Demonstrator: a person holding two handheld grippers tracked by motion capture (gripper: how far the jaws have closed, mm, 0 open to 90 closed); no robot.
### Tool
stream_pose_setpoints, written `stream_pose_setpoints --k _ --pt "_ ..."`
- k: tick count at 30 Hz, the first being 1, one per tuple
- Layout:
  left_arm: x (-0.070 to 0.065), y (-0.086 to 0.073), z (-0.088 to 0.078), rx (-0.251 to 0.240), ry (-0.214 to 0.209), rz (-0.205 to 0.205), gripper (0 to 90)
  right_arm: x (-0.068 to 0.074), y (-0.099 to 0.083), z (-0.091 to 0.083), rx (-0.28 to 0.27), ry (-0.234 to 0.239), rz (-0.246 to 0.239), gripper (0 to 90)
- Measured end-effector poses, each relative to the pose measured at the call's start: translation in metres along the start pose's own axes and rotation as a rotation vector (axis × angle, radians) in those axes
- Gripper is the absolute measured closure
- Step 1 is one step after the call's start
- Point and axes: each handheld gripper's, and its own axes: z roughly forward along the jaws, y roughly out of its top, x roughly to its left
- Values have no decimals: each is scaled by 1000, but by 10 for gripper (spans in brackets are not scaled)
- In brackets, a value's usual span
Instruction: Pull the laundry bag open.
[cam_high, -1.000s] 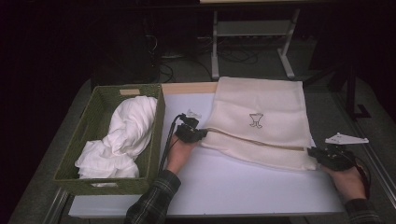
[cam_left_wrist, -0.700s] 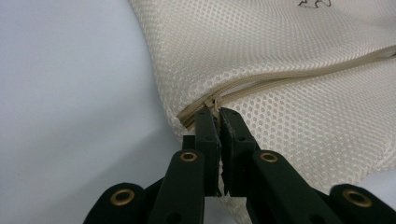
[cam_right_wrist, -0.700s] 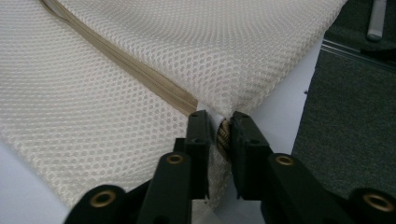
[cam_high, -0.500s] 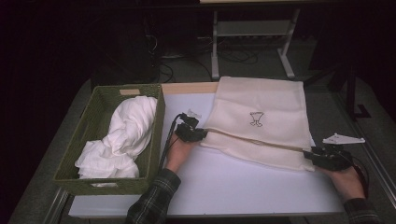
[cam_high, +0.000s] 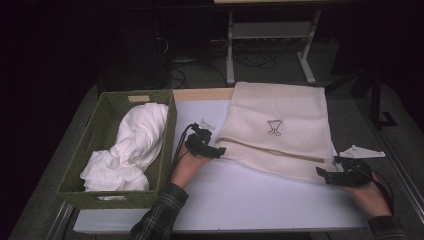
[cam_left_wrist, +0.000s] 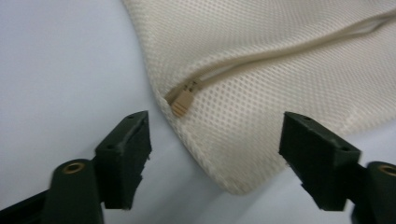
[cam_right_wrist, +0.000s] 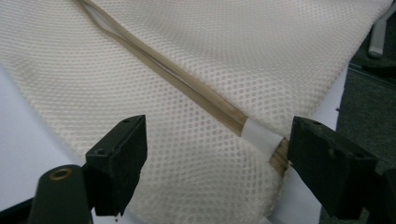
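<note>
A cream mesh bag (cam_high: 280, 127) with a small dark logo lies flat on the white table (cam_high: 240, 200). Its zipper (cam_right_wrist: 187, 79) runs along the near edge, and the tan pull (cam_left_wrist: 182, 100) sits at the near-left corner. My left gripper (cam_high: 220, 150) is at that corner. Its jaws have just been opening and stand wide in the left gripper view (cam_left_wrist: 219, 126), with the corner between them and no pad touching it. My right gripper (cam_high: 324, 175) is at the near-right corner. It has also just opened (cam_right_wrist: 219, 130) over the zipper's end.
A green woven basket (cam_high: 100, 130) holding a bundled white cloth (cam_high: 132, 145) stands at the table's left, close to my left hand. A white metal frame (cam_high: 270, 35) and cables sit on the dark floor behind the table. The table's right edge is just beyond my right hand.
Both grippers' jaws have opened and let go of the bag's near corners. The near edge, stretched between them before, now rests slack on the table. The hands have barely shifted.
</note>
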Motion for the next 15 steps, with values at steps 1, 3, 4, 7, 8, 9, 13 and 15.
stream_pose_setpoints --k 1,3,4,7,8,9,13,15 --pt "-1 -1 -2 1 2 4 205 1 0 -1 -3 4 -5 190" --pt "-4 -3 -6 -7 -3 3 183 3 1 -3 -13 8 -6 186" --pt "-6 -5 -8 -12 -3 6 173 4 1 -4 -17 12 -6 186" --pt "-10 -9 -12 -17 -11 13 158 9 2 -4 -18 26 -15 180" --pt "-12 -10 -13 -10 -15 16 157 10 3 -4 -18 34 -19 179" --pt "-14 -12 -14 -8 -17 19 153 12 3 -4 -17 41 -23 178" --pt "-20 -17 -21 -18 -27 28 149 21 4 -4 -24 65 -46 177" --pt "-23 -19 -24 -23 -32 29 149 25 4 -4 -21 77 -60 172"
